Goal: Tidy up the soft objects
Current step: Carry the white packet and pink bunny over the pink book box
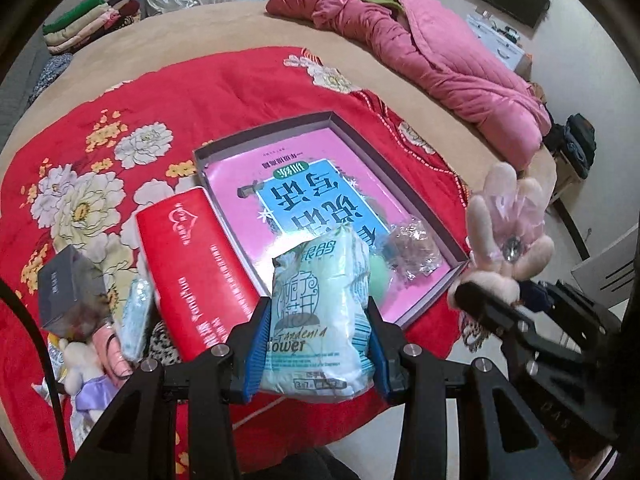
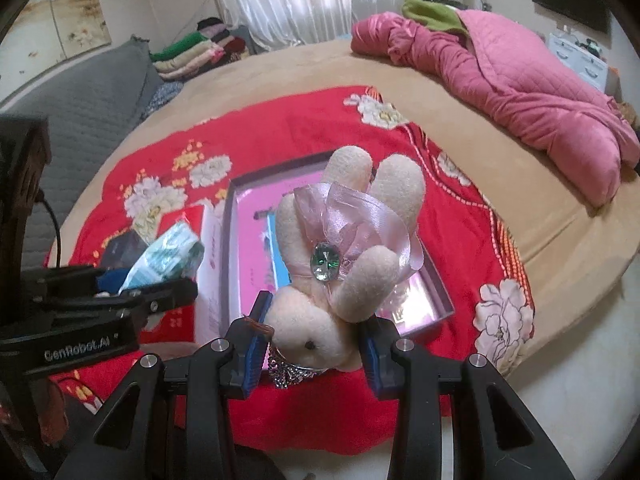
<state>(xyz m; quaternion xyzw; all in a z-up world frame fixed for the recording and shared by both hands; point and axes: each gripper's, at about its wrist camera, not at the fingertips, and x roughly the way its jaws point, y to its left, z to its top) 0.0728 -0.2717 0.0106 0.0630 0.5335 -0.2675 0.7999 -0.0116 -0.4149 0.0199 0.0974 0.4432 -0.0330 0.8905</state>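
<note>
Tissue pack [image 1: 320, 316], upright, clamped in left gripper [image 1: 318, 344] fingers; plush rabbit [image 2: 340, 264] clamped in right gripper [image 2: 312, 348]. Open box [image 1: 400, 152] lies frame centre, ahead of both.

The pale green-white plastic tissue pack [image 1: 320, 312] reads "Gardenia flower"; beside it, the black left gripper [image 2: 160, 296] body reads "GenRobot.AI".

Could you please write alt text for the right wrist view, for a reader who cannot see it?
The right gripper holds a cream plush rabbit with a pink ribbon bow and green gem above an open shallow box on a red floral quilt. At left, the left gripper holds a pale green packet.
</note>
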